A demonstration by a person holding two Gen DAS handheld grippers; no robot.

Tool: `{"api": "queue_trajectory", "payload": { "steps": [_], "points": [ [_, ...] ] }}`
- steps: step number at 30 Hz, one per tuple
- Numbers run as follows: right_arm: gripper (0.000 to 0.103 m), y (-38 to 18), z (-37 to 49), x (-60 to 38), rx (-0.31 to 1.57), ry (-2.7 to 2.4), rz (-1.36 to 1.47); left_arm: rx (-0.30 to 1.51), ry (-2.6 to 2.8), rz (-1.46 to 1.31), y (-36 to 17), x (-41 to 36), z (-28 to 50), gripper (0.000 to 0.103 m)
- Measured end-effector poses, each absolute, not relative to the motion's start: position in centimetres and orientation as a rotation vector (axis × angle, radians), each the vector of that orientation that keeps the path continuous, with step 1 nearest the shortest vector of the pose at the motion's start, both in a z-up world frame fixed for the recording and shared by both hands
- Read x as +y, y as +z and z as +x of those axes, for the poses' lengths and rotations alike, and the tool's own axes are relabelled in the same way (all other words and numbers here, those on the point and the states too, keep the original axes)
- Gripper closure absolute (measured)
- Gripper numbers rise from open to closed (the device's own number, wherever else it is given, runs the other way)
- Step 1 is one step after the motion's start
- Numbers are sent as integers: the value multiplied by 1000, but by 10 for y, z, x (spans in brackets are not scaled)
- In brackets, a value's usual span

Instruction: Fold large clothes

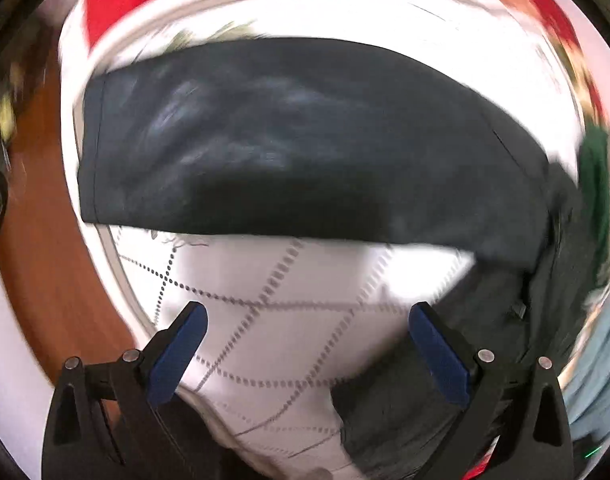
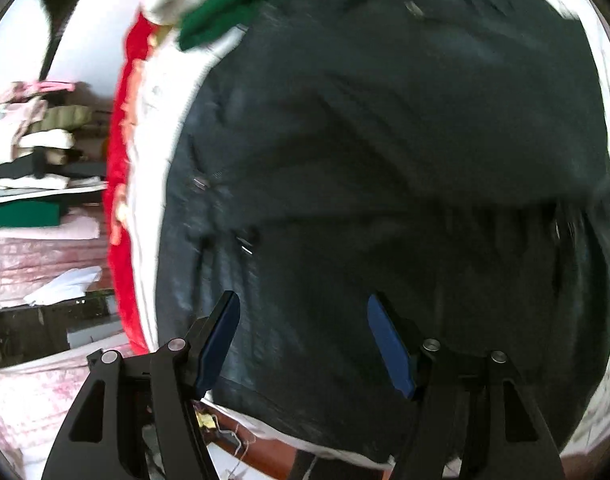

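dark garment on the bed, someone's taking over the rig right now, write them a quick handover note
Left gripper: open, holding nothing, over the white quilted cover.
Right gripper: open, holding nothing, over the dark garment.
The dark garment lies on the cover; in the left view one part stretches across as a flat band, the rest bunched to the right.
Done: apparently a first fold.
Left: square it up and finish folding. Frames are motion-blurred.

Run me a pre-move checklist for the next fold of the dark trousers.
1. Left gripper open, holding nothing: ok.
2. Right gripper open, holding nothing: ok.
3. Trousers lying on the white cover: ok.
4. Cloth smooth: not ok, wrinkles show in the right view.
5. Green garment apart from the trousers: cannot tell, blurred.
6. Right gripper above the cloth: ok.
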State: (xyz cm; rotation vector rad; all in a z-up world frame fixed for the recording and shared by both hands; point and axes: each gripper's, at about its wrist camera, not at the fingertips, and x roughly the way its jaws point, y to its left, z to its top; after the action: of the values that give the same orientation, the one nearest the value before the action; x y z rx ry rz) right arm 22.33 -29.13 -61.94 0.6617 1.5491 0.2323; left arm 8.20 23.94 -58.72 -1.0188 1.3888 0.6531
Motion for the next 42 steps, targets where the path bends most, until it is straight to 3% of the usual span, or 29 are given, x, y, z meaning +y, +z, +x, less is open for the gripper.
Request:
{"api": "queue_trajectory", "payload": {
  "steps": [5,9,15,17,20,28,29,31,36,42],
  "points": [
    [35,-638,219,-266,1601,257,636,1153,769,-1305,-628,318,52,1],
    [35,-646,227,-241,1605,280,635,950,962,-1352,-633,373,37,3],
    [35,-646,235,-201,1617,301,607,853,1169,-1250,-626,418,48,42],
    [35,-644,238,-189,1615,298,558,857,1189,-1192,-620,423,63,71],
    [35,-639,242,-180,1601,276,468,866,1181,-1089,-612,436,66,90],
    [32,-619,259,-184,1437,119,206,856,1075,-661,-538,376,75,94],
    [15,-619,264,-186,1421,93,183,834,1046,-610,-525,373,82,95],
    [0,-620,272,-192,1408,45,148,808,999,-528,-503,347,95,95],
    [0,-618,294,-205,1352,-81,42,739,855,-358,-445,275,141,96],
    [0,-606,295,-250,1326,-127,187,724,564,-260,-411,179,215,97]
  ]
}}
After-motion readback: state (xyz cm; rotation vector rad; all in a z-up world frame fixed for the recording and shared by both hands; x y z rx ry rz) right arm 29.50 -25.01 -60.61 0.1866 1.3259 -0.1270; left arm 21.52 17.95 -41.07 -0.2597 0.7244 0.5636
